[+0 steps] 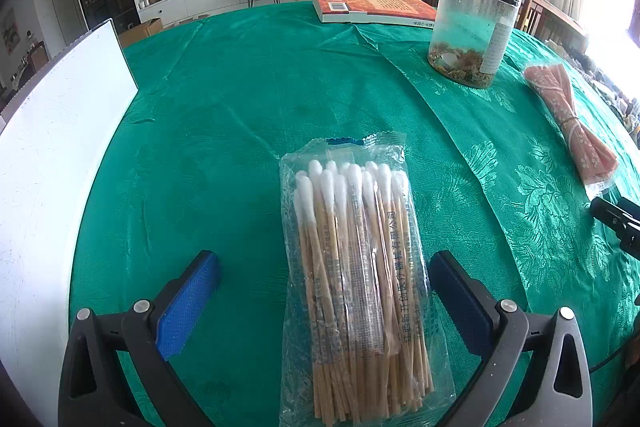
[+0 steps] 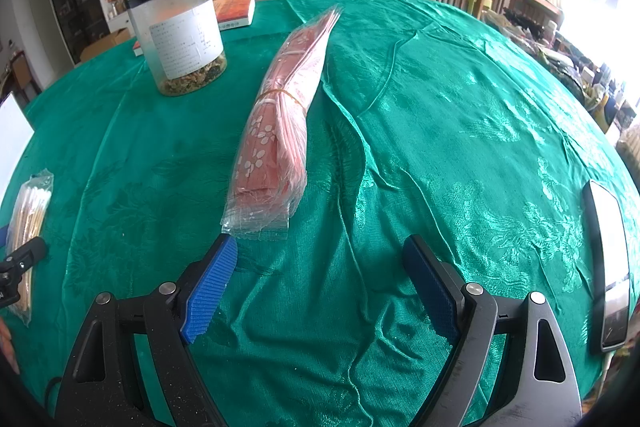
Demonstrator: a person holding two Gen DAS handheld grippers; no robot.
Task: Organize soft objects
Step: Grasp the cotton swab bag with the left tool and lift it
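Swabs lie on the desk between the released left hand-held gripper jaws, untouched, so clenching on them seems next, while the released right hand-held gripper waits just short of the pink pack.

Your left gripper angles downward with its blue pads spread wide, nothing pinched; your right gripper tilts down likewise, jaws parted and empty
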